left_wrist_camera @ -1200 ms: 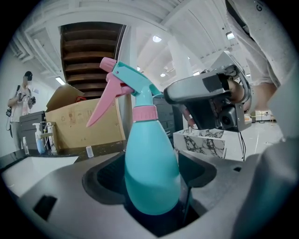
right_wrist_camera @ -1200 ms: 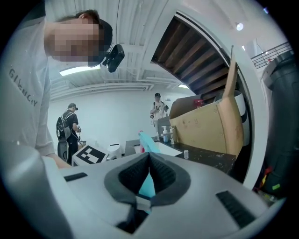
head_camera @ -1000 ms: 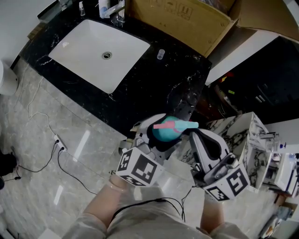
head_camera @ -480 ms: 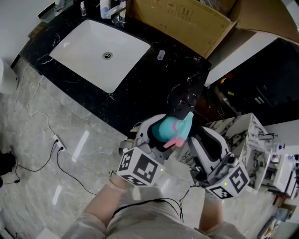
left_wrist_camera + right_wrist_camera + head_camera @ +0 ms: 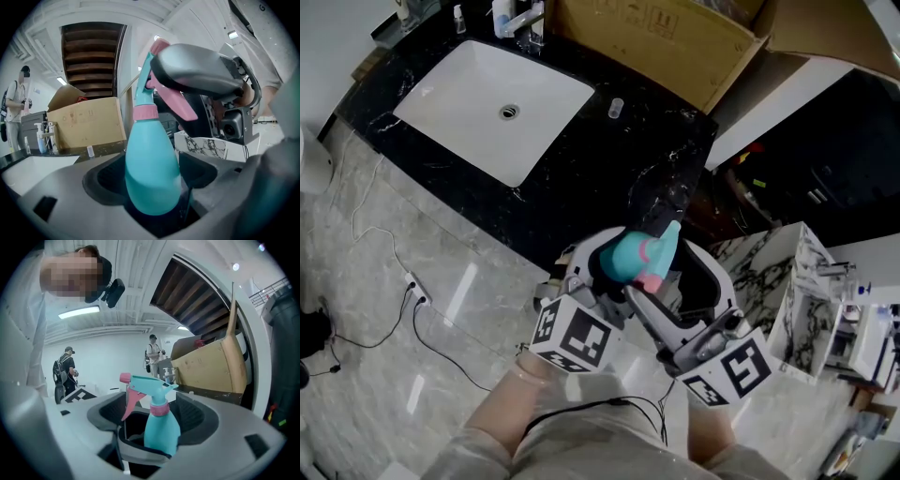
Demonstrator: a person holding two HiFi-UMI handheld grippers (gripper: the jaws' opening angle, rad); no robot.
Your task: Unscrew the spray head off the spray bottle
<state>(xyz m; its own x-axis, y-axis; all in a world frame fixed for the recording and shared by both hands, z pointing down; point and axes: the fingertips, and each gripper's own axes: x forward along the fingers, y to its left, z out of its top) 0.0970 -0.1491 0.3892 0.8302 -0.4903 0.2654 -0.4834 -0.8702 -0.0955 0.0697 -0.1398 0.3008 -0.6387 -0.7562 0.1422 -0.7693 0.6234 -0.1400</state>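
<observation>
A teal spray bottle (image 5: 628,257) with a pink collar (image 5: 145,112) and a pink trigger (image 5: 129,404) stands upright in my left gripper (image 5: 614,267), which is shut on the bottle's body (image 5: 152,173). The teal spray head (image 5: 149,382) sits on the neck, its nozzle pointing away from me in the head view. My right gripper (image 5: 667,274) has its jaws opening wide on either side of the spray head. Its pads stand off the head on both sides in the right gripper view. One right finger (image 5: 197,75) reaches over the head in the left gripper view.
Beyond the grippers lies a black stone counter (image 5: 581,159) with a white sink (image 5: 492,103), a faucet (image 5: 525,19) and a small vial (image 5: 616,107). A cardboard box (image 5: 675,42) stands behind it. A marble-patterned box (image 5: 797,281) is at the right. Cables (image 5: 403,300) trail on the floor. People stand far off.
The spray head has turned, its nozzle swinging from pointing right to pointing away. The right gripper's jaws have opened off the head and the gripper has shifted left.
</observation>
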